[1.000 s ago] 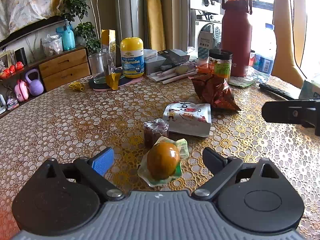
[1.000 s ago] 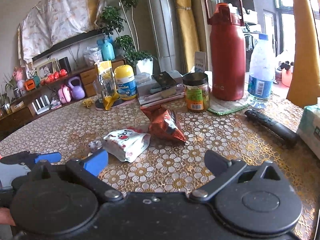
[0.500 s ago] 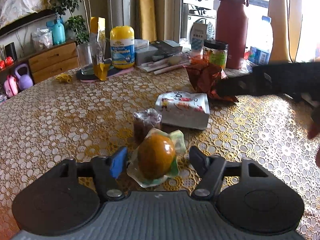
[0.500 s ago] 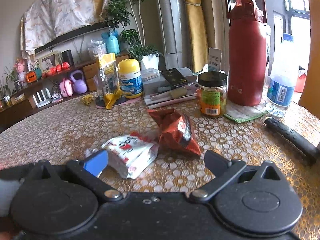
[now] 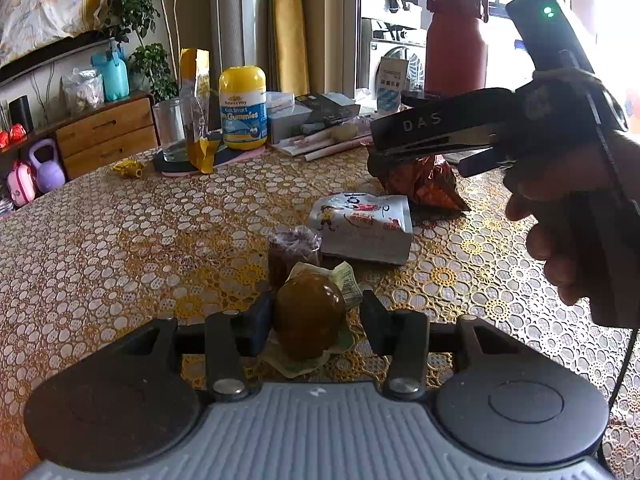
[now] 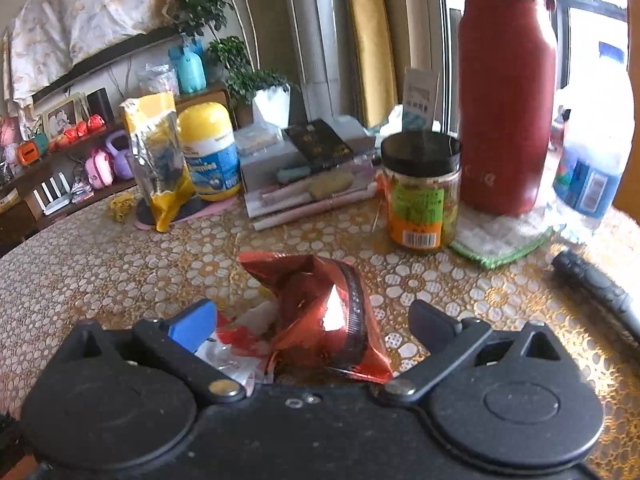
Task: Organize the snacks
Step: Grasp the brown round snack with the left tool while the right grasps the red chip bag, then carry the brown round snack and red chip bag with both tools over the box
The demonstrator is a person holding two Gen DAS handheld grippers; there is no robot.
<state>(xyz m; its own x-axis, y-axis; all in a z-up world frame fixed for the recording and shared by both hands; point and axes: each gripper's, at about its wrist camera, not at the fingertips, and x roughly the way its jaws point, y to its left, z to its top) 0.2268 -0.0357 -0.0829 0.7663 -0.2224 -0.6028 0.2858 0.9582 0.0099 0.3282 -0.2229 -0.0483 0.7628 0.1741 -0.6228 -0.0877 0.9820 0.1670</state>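
Snacks on desk, four items, clustered.
1. Brown glossy egg [image 5: 309, 312] in clear plastic wrap with green-white edges; lies on the desk between the left jaws, nearest the left camera.
2. Small dark snack [image 5: 294, 250] in crinkled clear wrap, upright, just behind the egg, touching or nearly touching it.
3. White pouch [image 5: 362, 226] with red cartoon print, lying flat, just right of the dark snack.
4. Red foil bag [image 6: 324, 308], crumpled, shiny, lying behind the white pouch; sits between the spread right jaws.
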